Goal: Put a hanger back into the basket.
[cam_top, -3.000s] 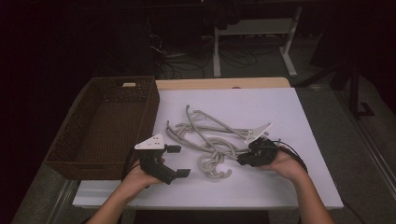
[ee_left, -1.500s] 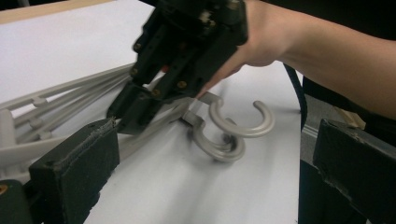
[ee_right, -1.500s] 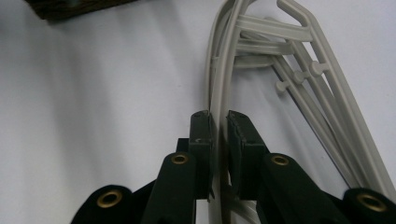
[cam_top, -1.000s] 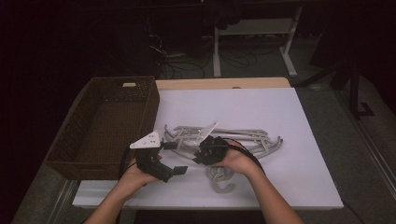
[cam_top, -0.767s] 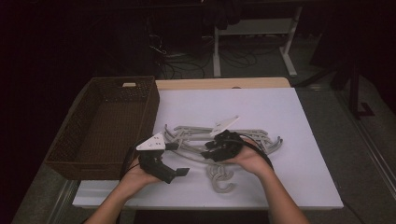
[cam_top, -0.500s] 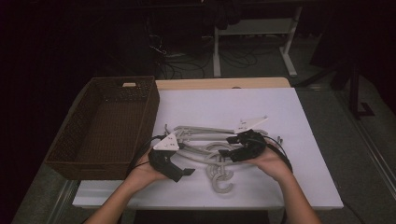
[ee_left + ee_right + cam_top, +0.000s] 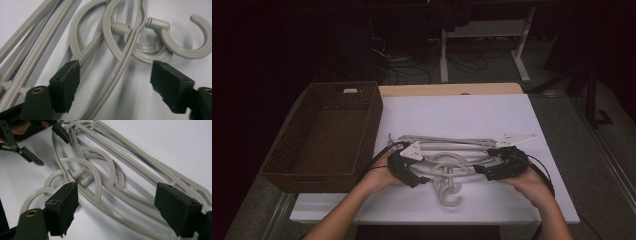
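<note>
Both pairs of jaws stand wide apart, gripping nothing. The left gripper (image 7: 419, 175) sits at the nine o'clock end of a tangle of grey plastic hangers (image 7: 447, 150), its jaws straddling one thin hanger arm just short of the hooks (image 7: 175, 42). The right gripper (image 7: 484, 172) sits at the three o'clock end, its jaws spread over several hanger arms. The hangers lie flat on the white counter (image 7: 462, 112), overlapped too closely to count surely; at least two hooks show at six o'clock. One brown wicker basket (image 7: 294, 170) stands at nine o'clock, just beside the counter.
</note>
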Demonstrator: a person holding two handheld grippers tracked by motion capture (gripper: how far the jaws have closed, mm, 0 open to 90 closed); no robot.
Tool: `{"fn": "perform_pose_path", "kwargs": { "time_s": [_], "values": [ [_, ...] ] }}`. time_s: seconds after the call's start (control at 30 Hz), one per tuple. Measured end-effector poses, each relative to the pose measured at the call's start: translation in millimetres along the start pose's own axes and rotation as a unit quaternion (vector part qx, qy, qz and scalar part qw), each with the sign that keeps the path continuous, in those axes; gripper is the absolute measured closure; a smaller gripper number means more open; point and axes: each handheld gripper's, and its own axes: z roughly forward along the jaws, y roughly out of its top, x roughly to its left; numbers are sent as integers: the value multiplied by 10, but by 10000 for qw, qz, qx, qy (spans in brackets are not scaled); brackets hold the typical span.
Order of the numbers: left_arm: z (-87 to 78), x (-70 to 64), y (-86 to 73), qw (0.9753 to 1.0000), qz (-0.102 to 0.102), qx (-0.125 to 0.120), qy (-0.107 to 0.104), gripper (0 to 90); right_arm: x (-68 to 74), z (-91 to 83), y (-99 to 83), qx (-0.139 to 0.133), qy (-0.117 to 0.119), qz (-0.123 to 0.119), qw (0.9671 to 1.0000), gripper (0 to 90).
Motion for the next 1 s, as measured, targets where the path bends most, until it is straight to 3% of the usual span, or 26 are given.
{"fn": "perform_pose_path", "kwargs": {
  "time_s": [0.3, 0.6, 1.0],
  "values": [
    [132, 5, 43, 9982, 471, 366, 46, 488, -43, -117, -134, -83, -75, 208, 9997, 163],
    [191, 8, 38, 9958, 789, 459, 19, 705, -48, -111, -138, -118, -64, 214, 9997, 163],
    [175, -116, 75, 9914, 1228, 380, -232, 771, -43, -172, -115, -259, -87, 141, 9995, 162]
  ]
}}
